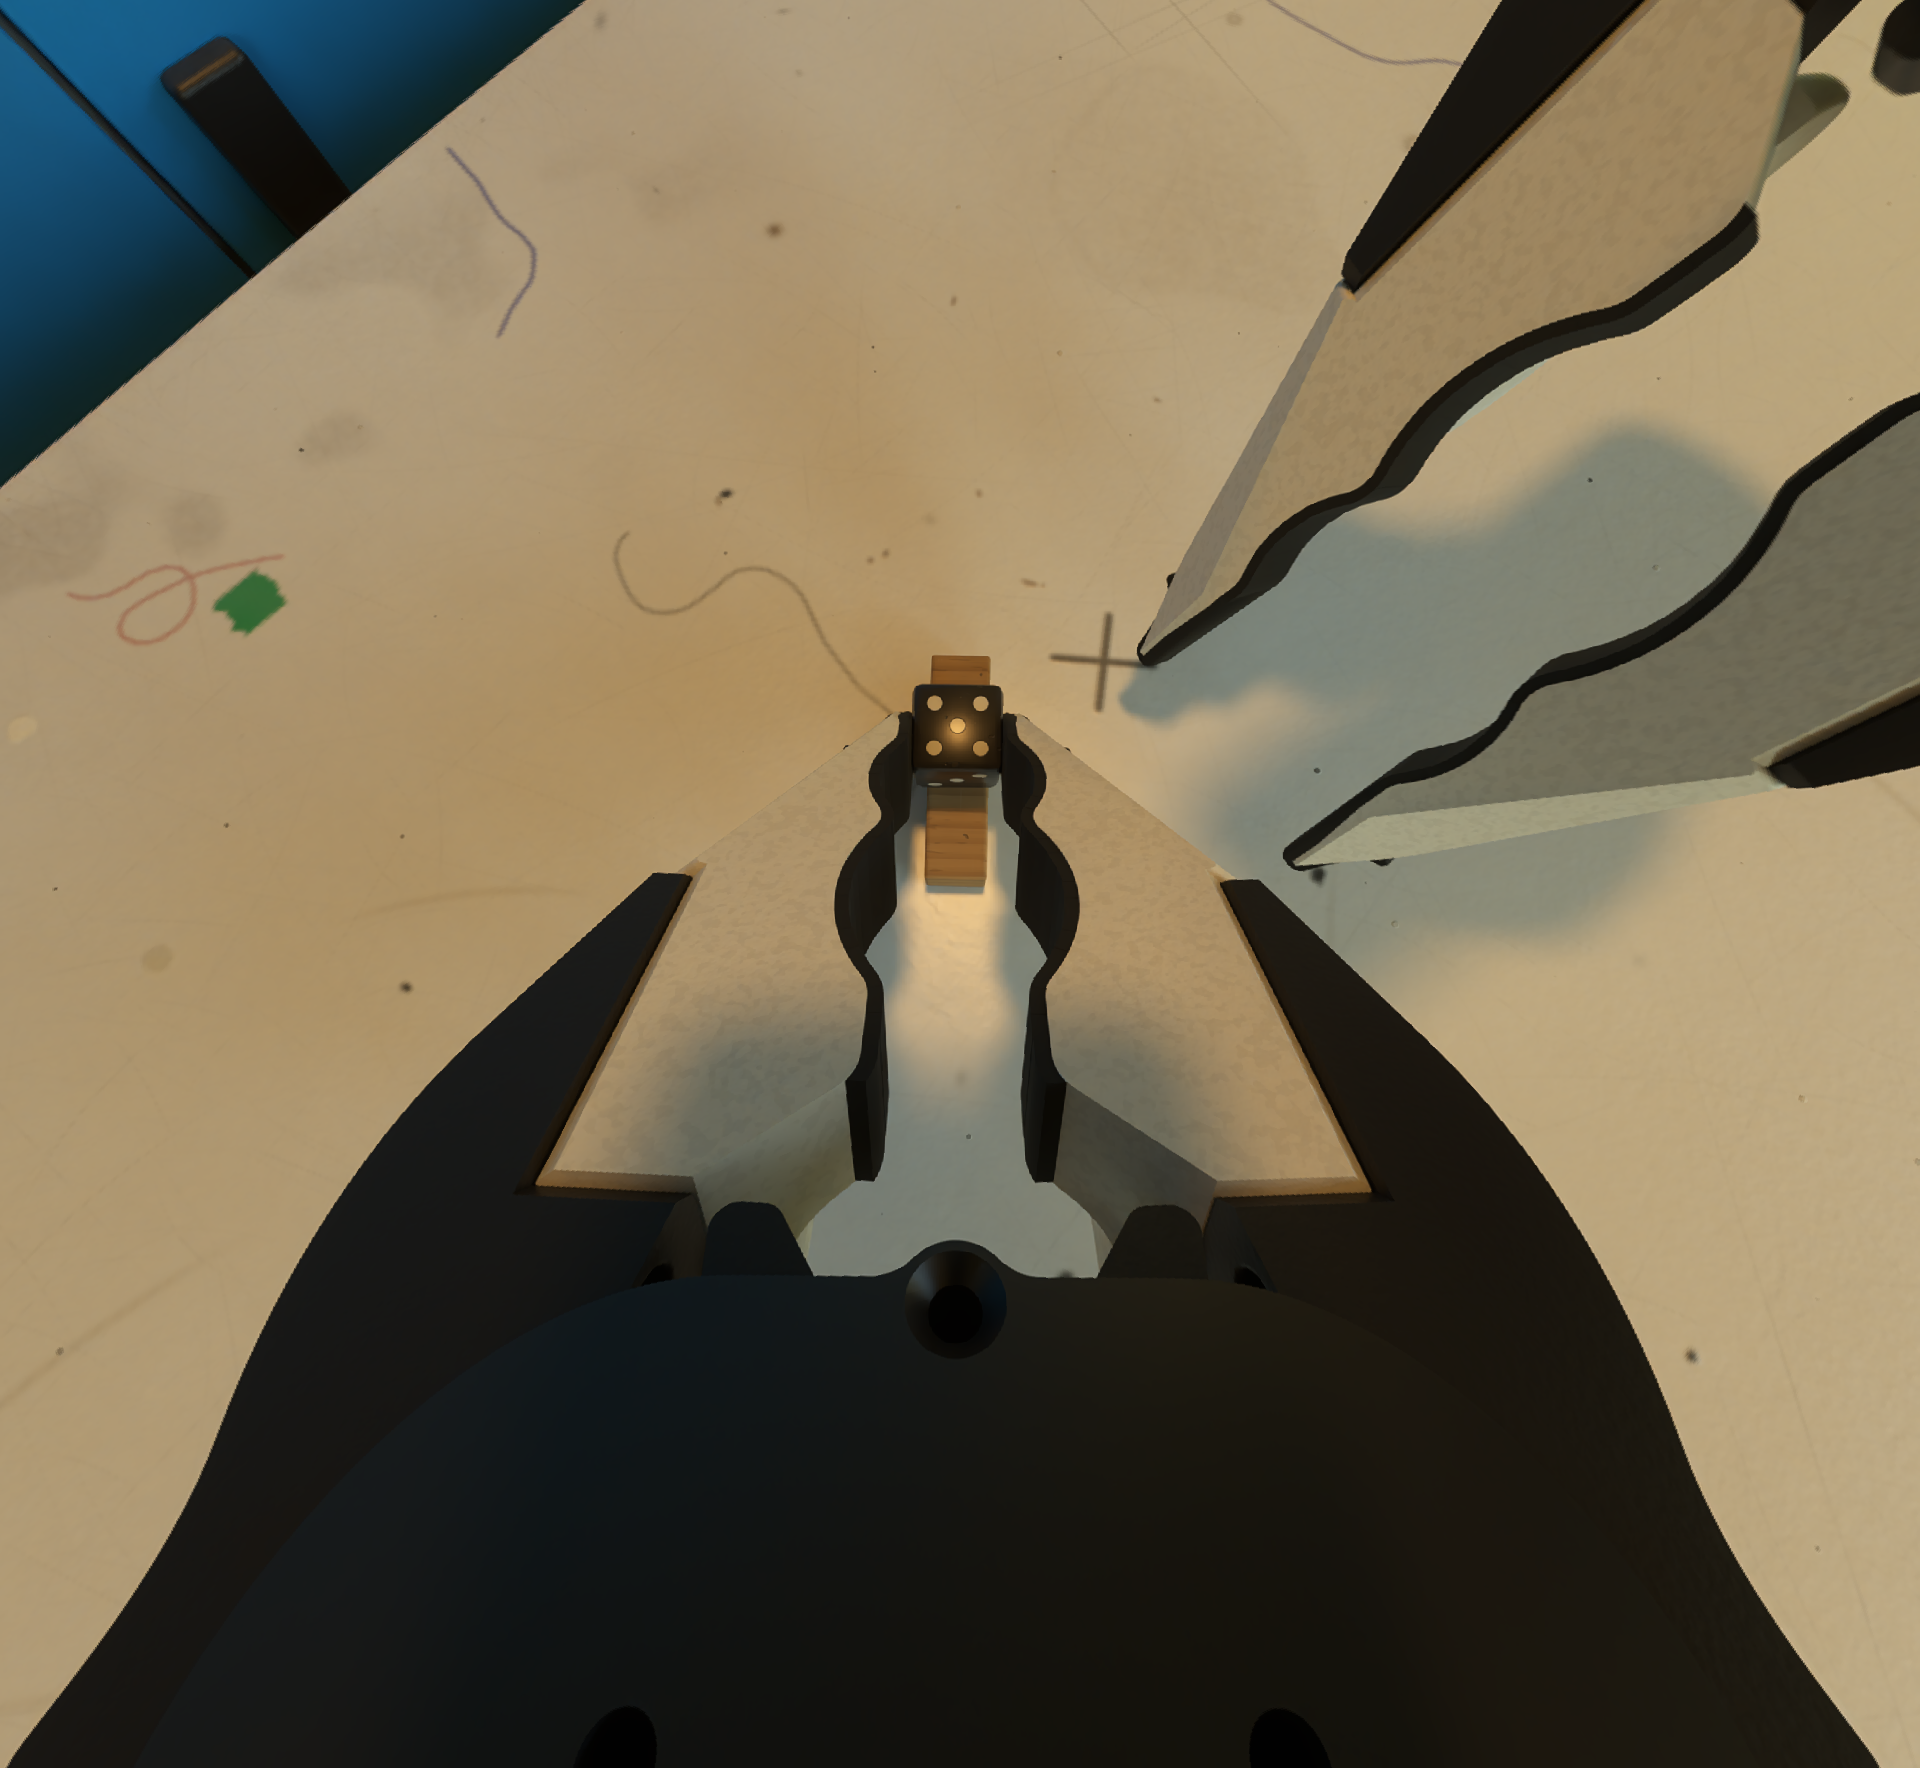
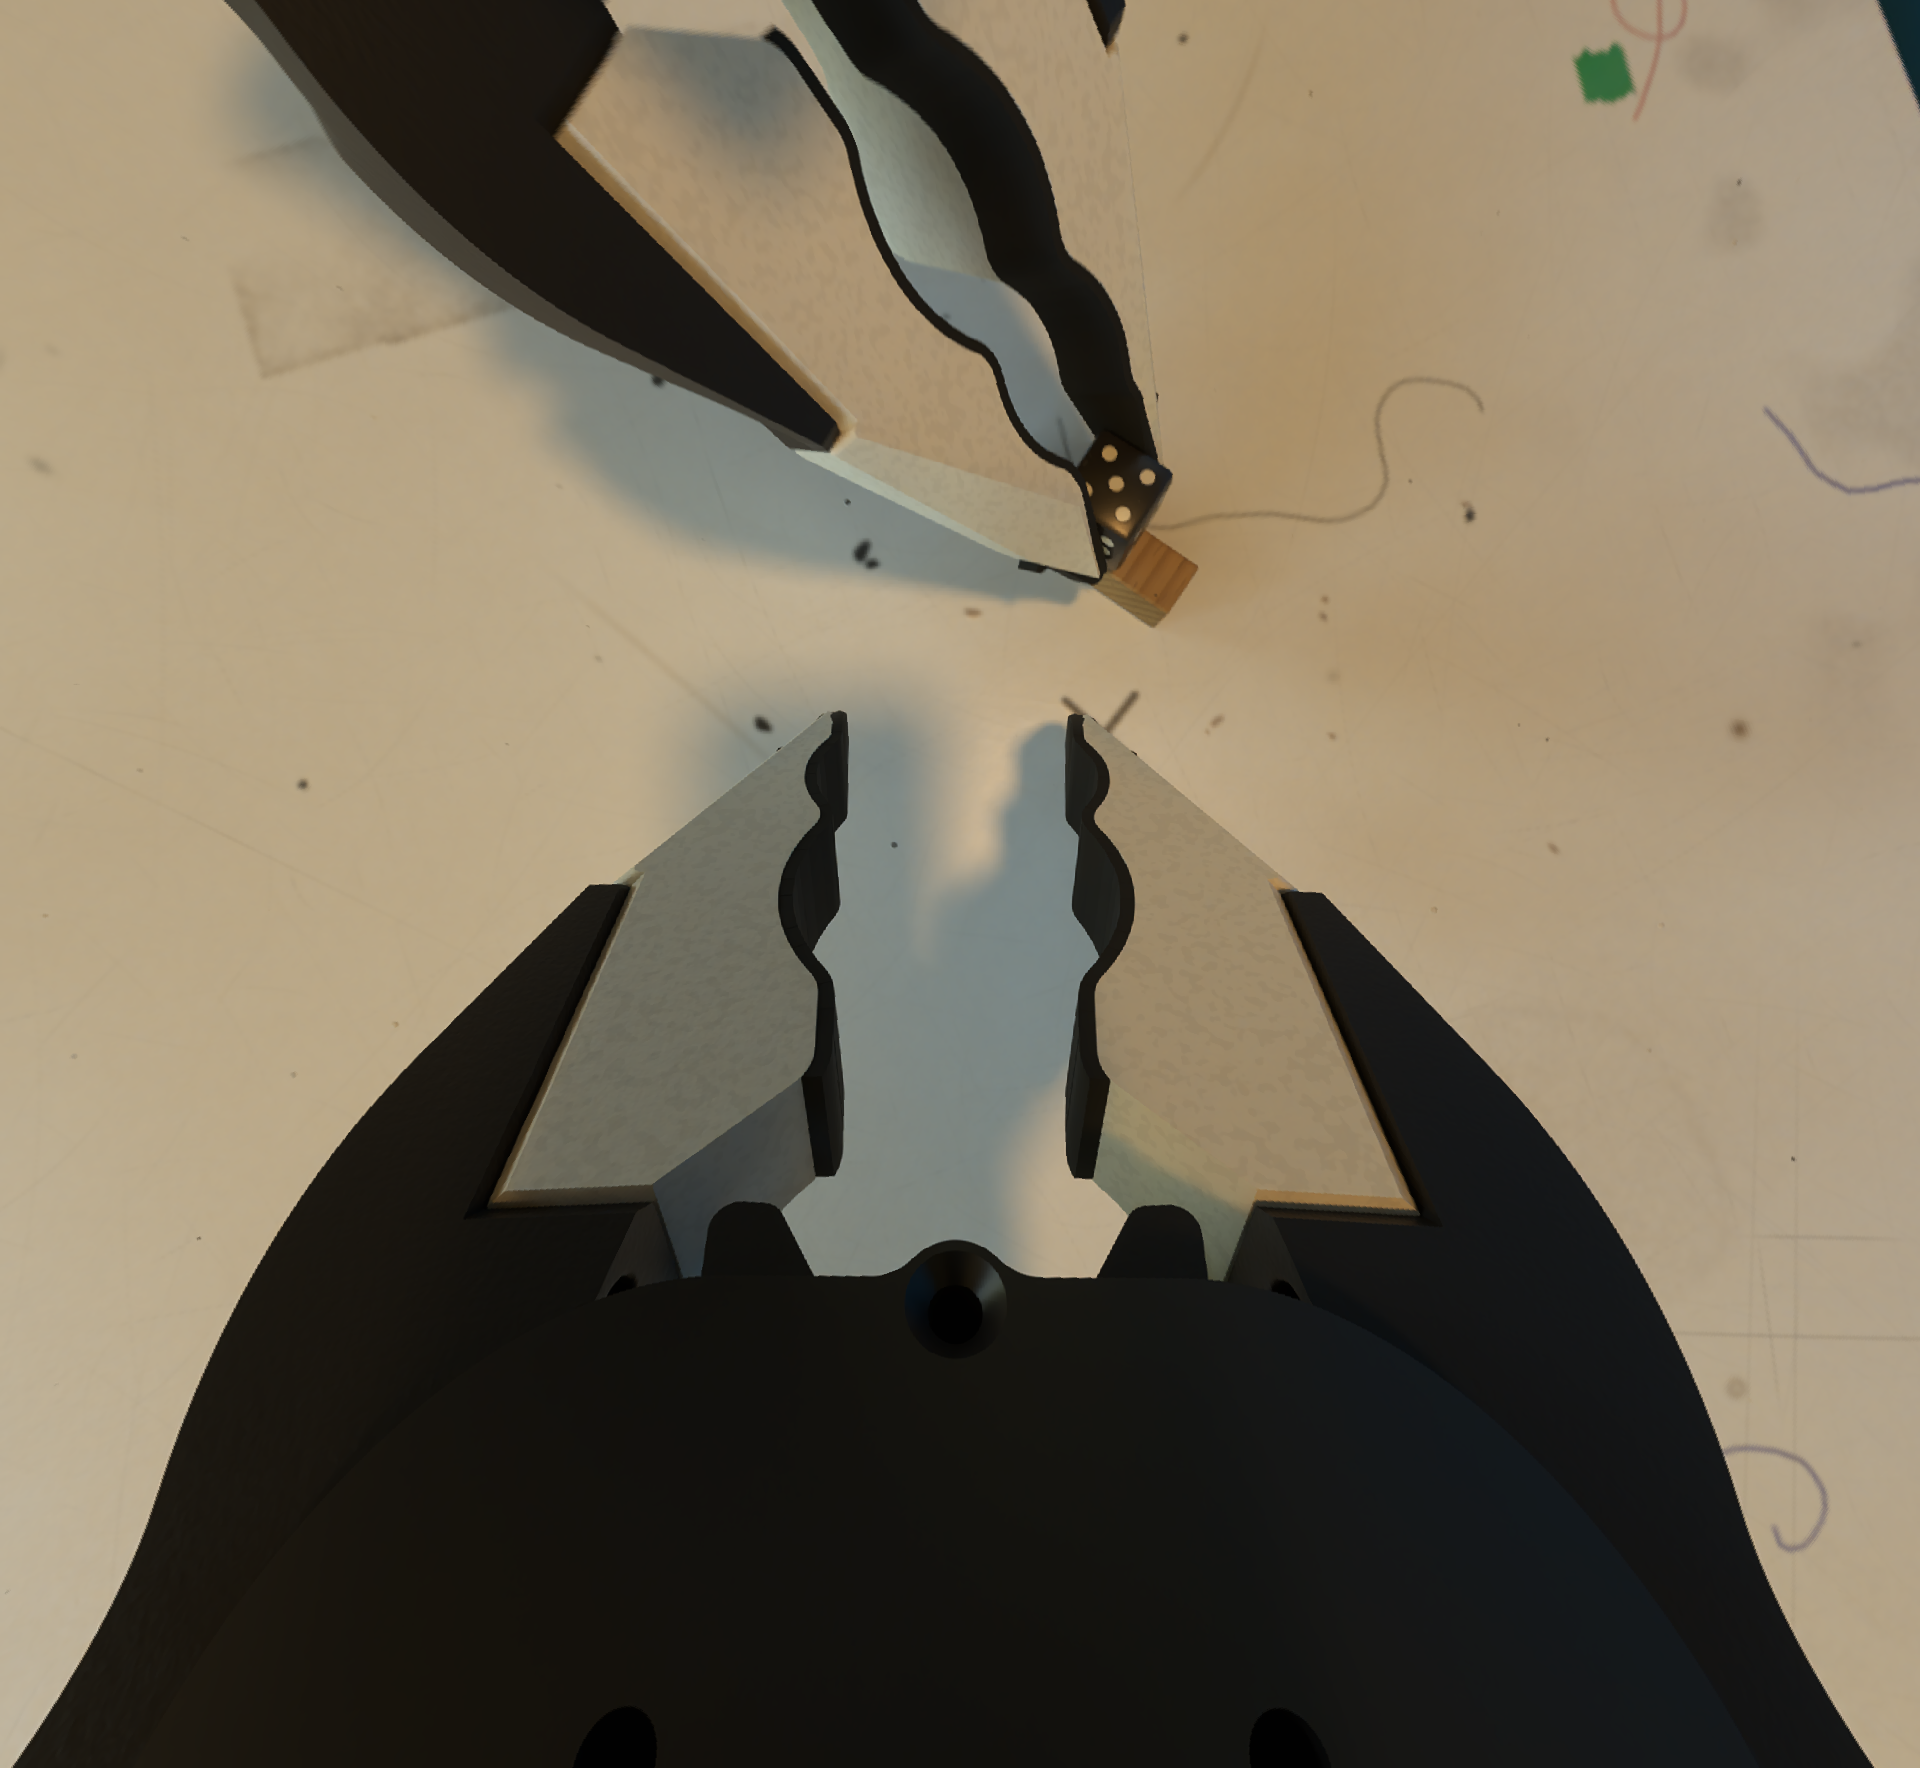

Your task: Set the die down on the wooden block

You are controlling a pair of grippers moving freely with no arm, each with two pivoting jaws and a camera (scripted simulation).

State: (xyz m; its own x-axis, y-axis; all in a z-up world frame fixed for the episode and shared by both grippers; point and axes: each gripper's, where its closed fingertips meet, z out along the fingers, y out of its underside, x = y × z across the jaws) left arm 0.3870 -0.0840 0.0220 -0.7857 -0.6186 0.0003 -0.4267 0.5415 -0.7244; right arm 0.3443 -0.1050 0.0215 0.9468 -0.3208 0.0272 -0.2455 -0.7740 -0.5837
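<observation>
My left gripper (image 1: 957, 731) is shut on a small black die (image 1: 957, 729) with pale pips, held at its fingertips. The die is right above a small wooden block (image 1: 956, 840) on the table; I cannot tell whether they touch. In the right wrist view the die (image 2: 1122, 487) sits over the block (image 2: 1155, 580), with the left gripper (image 2: 1127, 497) coming in from the upper left. My right gripper (image 2: 956, 731) is open and empty, low over the table just short of the block. It also shows at the right of the left wrist view (image 1: 1216, 757).
The pale table (image 1: 623, 368) bears pen scribbles, dark specks, a pencilled cross (image 1: 1101, 660) and a green patch (image 1: 249, 601). Its far edge runs diagonally at the upper left, with blue floor (image 1: 156, 4) and a black post (image 1: 249, 129) beyond.
</observation>
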